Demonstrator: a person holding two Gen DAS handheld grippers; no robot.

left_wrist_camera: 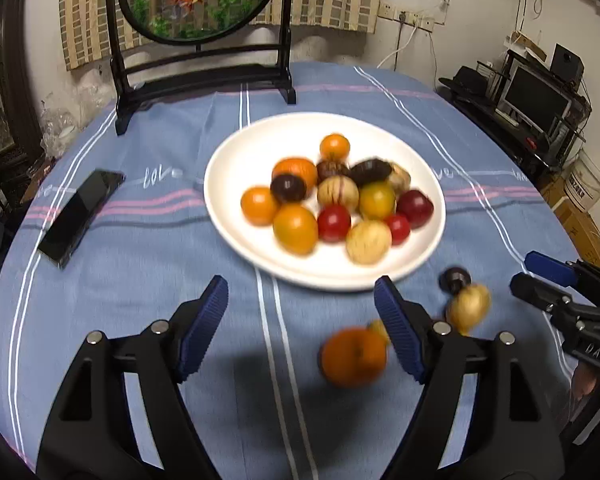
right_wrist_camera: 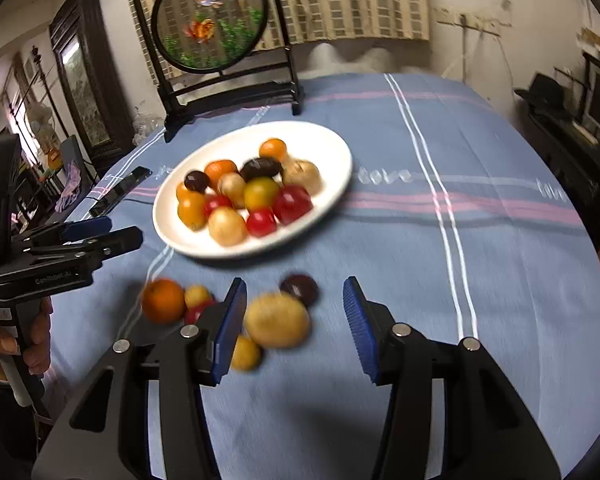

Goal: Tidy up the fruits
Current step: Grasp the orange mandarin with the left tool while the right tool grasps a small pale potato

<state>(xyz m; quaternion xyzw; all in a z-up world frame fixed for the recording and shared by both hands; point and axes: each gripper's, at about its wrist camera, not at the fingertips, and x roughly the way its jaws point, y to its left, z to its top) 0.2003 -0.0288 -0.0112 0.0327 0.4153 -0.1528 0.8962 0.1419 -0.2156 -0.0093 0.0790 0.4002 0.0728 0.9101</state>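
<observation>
Through the left wrist camera we see the left gripper (left_wrist_camera: 300, 320) with its jaws spread and nothing between them, hanging over the blue tablecloth (left_wrist_camera: 140, 280). The white plate (left_wrist_camera: 236, 224) sits at twelve o'clock from it, heaped with orange, red, pale and dark fruit. A loose orange (left_wrist_camera: 354, 358) lies at four o'clock, just beside the inner face of the right-hand finger, and a pale fruit (left_wrist_camera: 469, 306) and a dark fruit (left_wrist_camera: 455, 278) lie at about three o'clock, with the right gripper (left_wrist_camera: 536, 272) arriving beyond them. A phone (left_wrist_camera: 80, 216) rests at ten o'clock. Through the right wrist camera we find the right gripper (right_wrist_camera: 296, 320) parted and holding nothing; the pale fruit (right_wrist_camera: 278, 320) lies inside its gap, close to the left-hand finger, with the dark fruit (right_wrist_camera: 300, 288) at twelve o'clock and the plate (right_wrist_camera: 332, 184) further off. The orange (right_wrist_camera: 163, 300) lies at nine o'clock. Our worry is that round fruit rolls easily: a finger brushing one off-centre could send it toward the table edge, and both tools working the same cluster could collide.
</observation>
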